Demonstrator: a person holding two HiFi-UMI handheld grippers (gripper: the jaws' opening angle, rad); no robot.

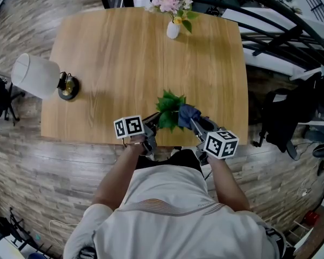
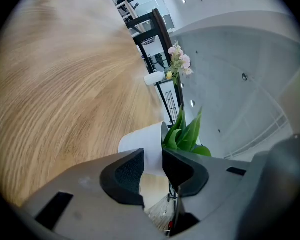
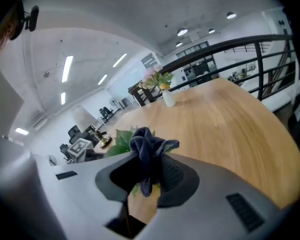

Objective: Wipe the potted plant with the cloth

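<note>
A small potted plant with green leaves (image 1: 168, 108) stands near the table's front edge. In the left gripper view its white pot (image 2: 140, 140) leans, with leaves (image 2: 186, 133) beside it. My left gripper (image 1: 153, 118) (image 2: 153, 166) is shut on the pot's wall, which sits between the pads. My right gripper (image 1: 194, 122) (image 3: 149, 171) is shut on a bunched dark blue cloth (image 1: 188, 113) (image 3: 147, 146). The cloth rests against the plant's right-hand leaves (image 3: 120, 142).
The wooden table (image 1: 124, 47) also carries a white-shaded lamp (image 1: 35, 75) at the left and a white vase of pink flowers (image 1: 173, 28) at the far edge. A black railing (image 1: 283, 34) and a dark chair (image 1: 285, 117) lie to the right.
</note>
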